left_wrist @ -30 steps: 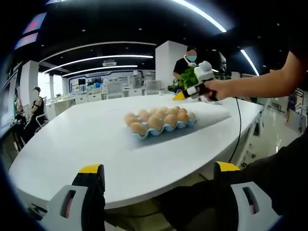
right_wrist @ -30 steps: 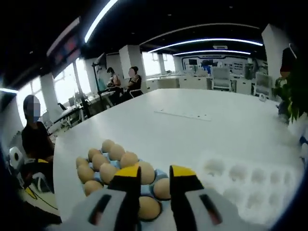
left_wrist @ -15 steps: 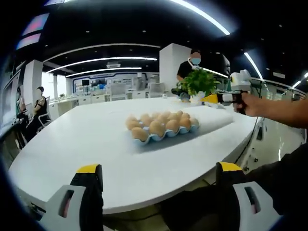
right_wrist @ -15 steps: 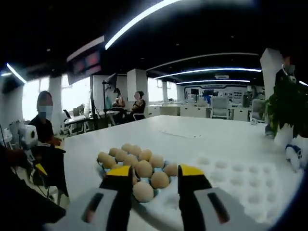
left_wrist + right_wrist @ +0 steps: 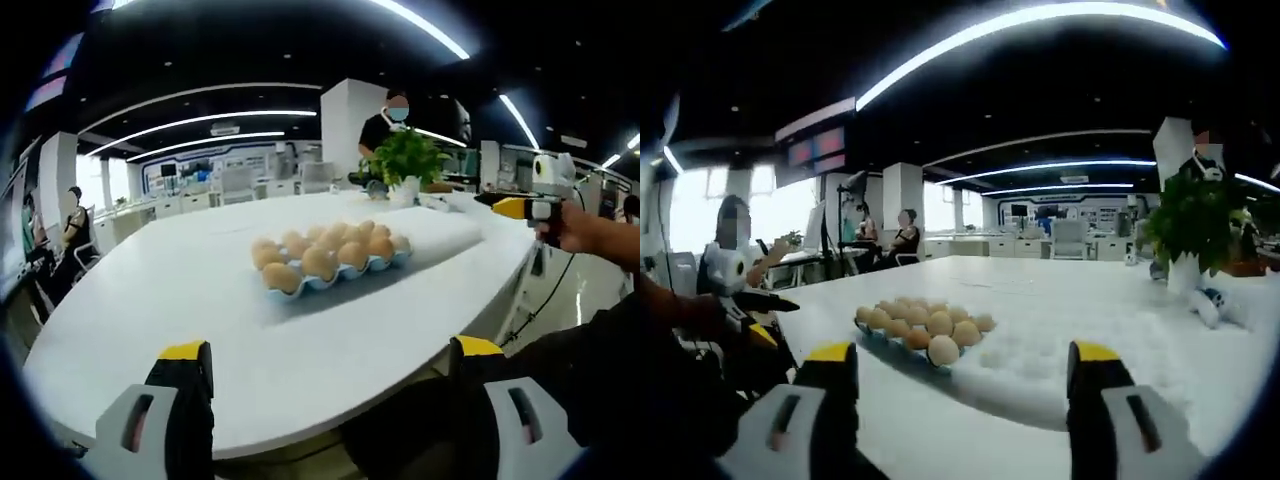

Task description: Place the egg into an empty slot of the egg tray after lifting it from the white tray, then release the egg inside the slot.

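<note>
Blue egg tray mid-frame in left gripper view, packed with brown eggs; white tray touching it on the right. Left gripper released, jaws wide, empty, low in frame off the table. Right gripper likewise spread and empty, pulled back; trays at centre. Looks like egg dropped, step finished. Next, probably: reach for another egg, if any left.
</note>
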Demonstrator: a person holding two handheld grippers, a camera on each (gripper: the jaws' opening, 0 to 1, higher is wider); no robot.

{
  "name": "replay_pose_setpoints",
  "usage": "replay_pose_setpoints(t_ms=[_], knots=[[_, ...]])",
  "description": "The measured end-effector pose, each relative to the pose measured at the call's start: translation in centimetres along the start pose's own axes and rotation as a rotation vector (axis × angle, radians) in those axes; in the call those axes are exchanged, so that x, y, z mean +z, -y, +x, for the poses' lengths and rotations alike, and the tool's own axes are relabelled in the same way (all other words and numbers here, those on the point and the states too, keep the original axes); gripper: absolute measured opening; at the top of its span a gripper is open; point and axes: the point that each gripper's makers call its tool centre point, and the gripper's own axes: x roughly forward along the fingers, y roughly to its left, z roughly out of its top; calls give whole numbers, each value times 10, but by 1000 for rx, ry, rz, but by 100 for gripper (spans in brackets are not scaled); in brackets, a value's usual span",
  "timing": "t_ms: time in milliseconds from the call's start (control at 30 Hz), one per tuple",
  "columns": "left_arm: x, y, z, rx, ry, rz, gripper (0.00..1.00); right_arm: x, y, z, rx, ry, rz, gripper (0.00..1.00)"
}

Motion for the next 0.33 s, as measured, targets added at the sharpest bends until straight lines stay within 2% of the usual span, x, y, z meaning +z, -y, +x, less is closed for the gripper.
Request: replay_pose_setpoints(t_ms=[133,333], knots=[[4,6,4,-26,-6,11,100,-3,-4,-17,-8,-36,-11,99],[9,8,7,-34,1,7,100,13,1,-29,-39,19,-1,100]])
